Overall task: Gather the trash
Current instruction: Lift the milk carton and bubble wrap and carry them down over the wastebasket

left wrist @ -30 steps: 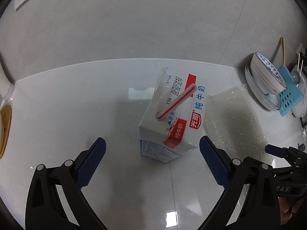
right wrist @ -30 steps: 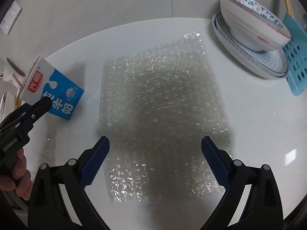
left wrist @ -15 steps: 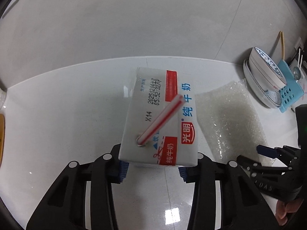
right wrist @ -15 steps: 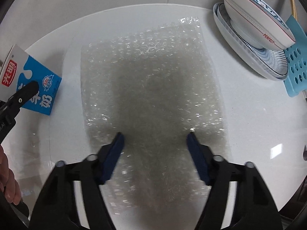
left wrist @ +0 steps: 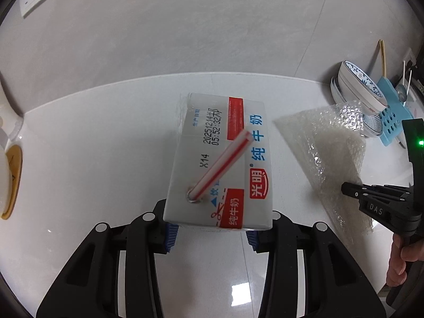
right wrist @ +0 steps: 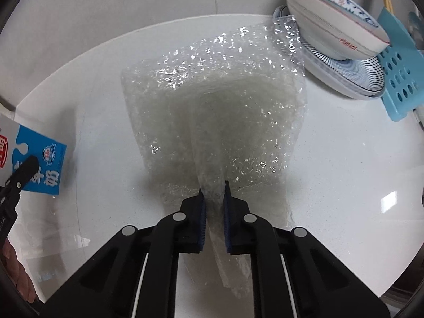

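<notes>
Both hands were busy at the white counter [left wrist: 79, 159]. The left gripper [left wrist: 210, 234] had its jaws clamped on the near end of the milk carton [left wrist: 225, 159], a white box with red and blue print and a dated stamp on top. A red-and-white straw [left wrist: 220, 167] stuck out of the hole in its top and leaned away toward the wall. The blue pads pressed the carton's two sides, and the box sat right between them, in the middle of the left wrist view.

Over on the right, the right gripper [right wrist: 214, 212] had just been closing its jaws, and they were pinched tight on the sheet of bubble wrap [right wrist: 217, 92]. The plastic was gathered into a fold between the blue pads [right wrist: 202, 217], and the rest of it fanned out and rose off the counter toward the dishes. From the left wrist view the same sheet stood up like a tent beside the carton, not touching it.

Behind the wrap, a blue-patterned bowl [right wrist: 336, 18] leaned in a striped plate [right wrist: 344, 76], next to a light blue rack [right wrist: 400, 69] with round holes. A person's fingers [left wrist: 400, 262] showed on the right gripper's handle.
</notes>
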Demonstrator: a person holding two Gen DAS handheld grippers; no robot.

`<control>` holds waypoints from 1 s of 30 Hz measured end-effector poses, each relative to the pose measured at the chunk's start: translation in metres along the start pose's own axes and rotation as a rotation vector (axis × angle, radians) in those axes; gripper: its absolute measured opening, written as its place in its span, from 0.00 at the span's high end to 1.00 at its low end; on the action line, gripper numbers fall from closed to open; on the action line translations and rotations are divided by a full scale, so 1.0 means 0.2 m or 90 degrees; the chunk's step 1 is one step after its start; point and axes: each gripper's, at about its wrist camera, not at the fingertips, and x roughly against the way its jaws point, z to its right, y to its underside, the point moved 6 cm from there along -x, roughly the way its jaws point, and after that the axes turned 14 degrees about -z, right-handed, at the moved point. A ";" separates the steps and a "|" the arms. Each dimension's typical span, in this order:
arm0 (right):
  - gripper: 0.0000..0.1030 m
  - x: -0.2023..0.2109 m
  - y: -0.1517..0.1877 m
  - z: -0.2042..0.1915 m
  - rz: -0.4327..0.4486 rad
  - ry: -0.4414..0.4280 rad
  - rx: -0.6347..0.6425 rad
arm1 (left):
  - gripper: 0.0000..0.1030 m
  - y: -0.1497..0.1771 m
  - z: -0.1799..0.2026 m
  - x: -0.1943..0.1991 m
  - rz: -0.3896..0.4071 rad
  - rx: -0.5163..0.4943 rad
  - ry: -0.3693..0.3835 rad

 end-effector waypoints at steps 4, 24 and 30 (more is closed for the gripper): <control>0.91 0.08 0.08 -0.02 0.023 0.002 0.010 | 0.61 0.06 0.00 0.05 0.003 0.004 0.000; 0.91 0.34 0.35 0.05 0.072 -0.017 0.012 | 0.61 0.29 0.00 0.27 0.005 0.027 0.029; 0.91 0.43 0.52 0.02 0.082 -0.026 0.015 | 0.61 0.37 0.02 0.32 0.005 0.026 0.028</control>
